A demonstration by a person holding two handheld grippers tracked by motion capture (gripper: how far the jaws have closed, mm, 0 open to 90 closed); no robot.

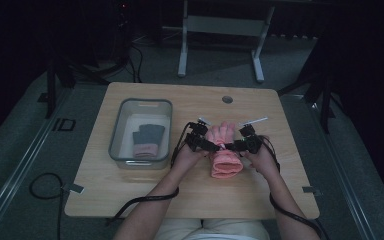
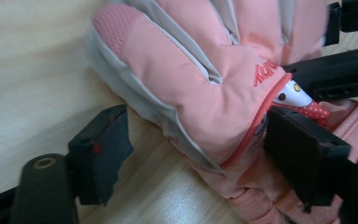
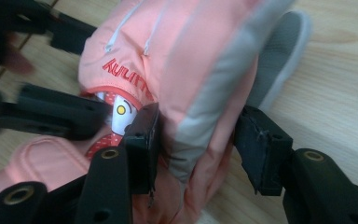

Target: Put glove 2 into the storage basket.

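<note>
Both grippers are straddling the pink glove (image 1: 224,150) on the tabletop (image 1: 130,185). Left gripper (image 2: 193,154) is wide, not pinching; right gripper (image 3: 198,149) looks about closed on the glove's edge, hard to tell. Next: squeeze, lift, probably into the bin (image 1: 117,131).

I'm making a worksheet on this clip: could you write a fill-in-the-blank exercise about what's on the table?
1. The glove lying between the two claws is mostly ____ in colour.
2. The clear bin at the left of the wooden table holds a dark grey ____ with a pink cuff.
3. The left claw and the right claw both straddle the glove at its ____ edges.

Missing words: pink; glove; side
</note>
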